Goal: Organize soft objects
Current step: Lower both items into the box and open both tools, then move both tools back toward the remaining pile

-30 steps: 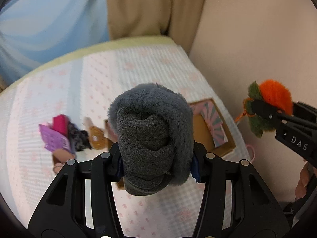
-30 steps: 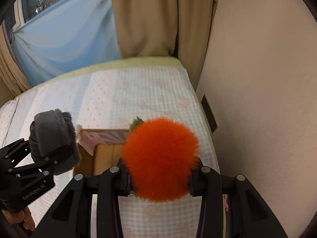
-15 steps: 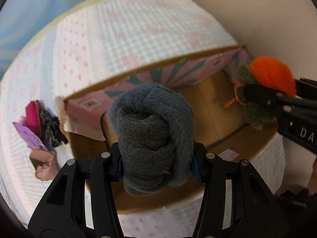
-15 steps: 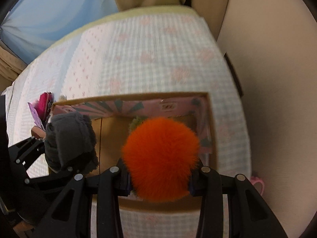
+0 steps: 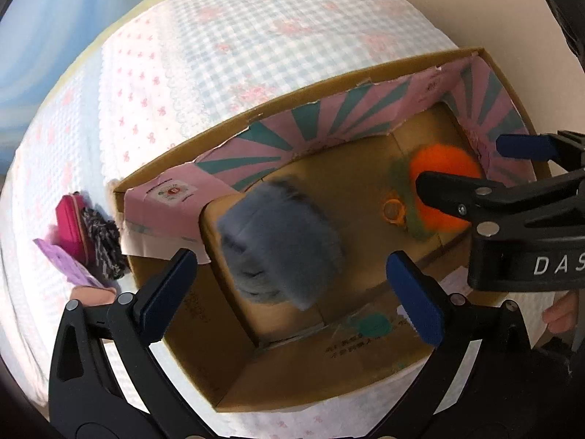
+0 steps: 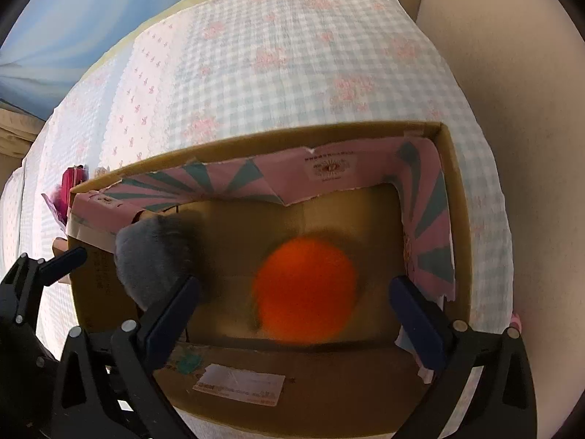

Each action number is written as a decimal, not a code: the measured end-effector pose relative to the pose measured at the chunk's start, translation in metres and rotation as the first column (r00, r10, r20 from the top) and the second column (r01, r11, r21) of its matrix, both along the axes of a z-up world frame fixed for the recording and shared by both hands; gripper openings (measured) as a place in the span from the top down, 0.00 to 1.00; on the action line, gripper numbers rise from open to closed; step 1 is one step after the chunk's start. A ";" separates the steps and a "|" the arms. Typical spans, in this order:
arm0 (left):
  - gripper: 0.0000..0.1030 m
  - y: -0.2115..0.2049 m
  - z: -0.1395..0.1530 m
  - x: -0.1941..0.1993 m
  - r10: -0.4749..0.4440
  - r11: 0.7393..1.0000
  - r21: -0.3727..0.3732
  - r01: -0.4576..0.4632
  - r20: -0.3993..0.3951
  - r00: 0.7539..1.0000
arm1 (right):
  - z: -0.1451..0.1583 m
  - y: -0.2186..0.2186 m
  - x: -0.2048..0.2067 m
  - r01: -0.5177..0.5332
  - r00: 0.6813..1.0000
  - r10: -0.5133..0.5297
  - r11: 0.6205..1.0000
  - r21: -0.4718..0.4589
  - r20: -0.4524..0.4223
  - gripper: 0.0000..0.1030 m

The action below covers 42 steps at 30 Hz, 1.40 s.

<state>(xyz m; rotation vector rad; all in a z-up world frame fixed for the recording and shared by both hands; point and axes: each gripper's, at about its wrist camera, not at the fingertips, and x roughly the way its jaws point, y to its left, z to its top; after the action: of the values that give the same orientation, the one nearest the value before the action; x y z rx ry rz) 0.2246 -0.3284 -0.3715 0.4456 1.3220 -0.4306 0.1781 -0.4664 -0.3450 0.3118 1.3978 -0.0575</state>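
Note:
An open cardboard box with pink and teal striped inner flaps sits on the bed; it also shows in the right wrist view. My left gripper is open above the box, and a grey fuzzy roll is blurred, free between its jaws, over the box floor. My right gripper is open above the box, and an orange pom-pom with green trim is blurred inside the box below it. The pom-pom and right gripper also show in the left wrist view.
A pile of small soft items, a magenta pouch, a grey-striped knit piece and a purple card, lies on the checked bedspread left of the box. A beige wall runs along the right.
Both grippers have opened over the box. The grey roll and the orange pom-pom have left the jaws and are dropping into the box. Both cameras have moved closer to the box.

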 end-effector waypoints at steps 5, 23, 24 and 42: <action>0.00 0.009 0.005 0.000 0.032 0.999 -0.021 -0.032 -0.019 0.999 | 0.004 0.004 -0.006 -0.025 0.998 0.026 0.999 -0.020 0.056 0.00; 0.00 0.030 0.101 -0.032 0.088 0.987 -0.138 -0.076 0.080 0.993 | 0.106 0.016 -0.048 -0.003 0.978 0.022 0.996 -0.091 0.205 0.00; 0.00 0.033 0.109 -0.036 0.091 0.986 -0.146 -0.078 0.089 0.992 | 0.115 0.018 -0.052 -0.002 0.976 0.022 0.995 -0.097 0.215 0.00; 0.00 0.123 0.250 -0.128 0.242 0.950 -0.262 -0.171 0.269 0.932 | 0.250 0.073 -0.141 0.013 0.915 0.054 0.986 -0.164 0.399 0.00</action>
<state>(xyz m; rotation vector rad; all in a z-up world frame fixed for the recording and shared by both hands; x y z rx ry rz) 0.0967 -0.2053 -0.1218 0.1606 0.9965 -0.3220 0.0373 -0.3929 -0.0954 0.1586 0.9784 -0.0853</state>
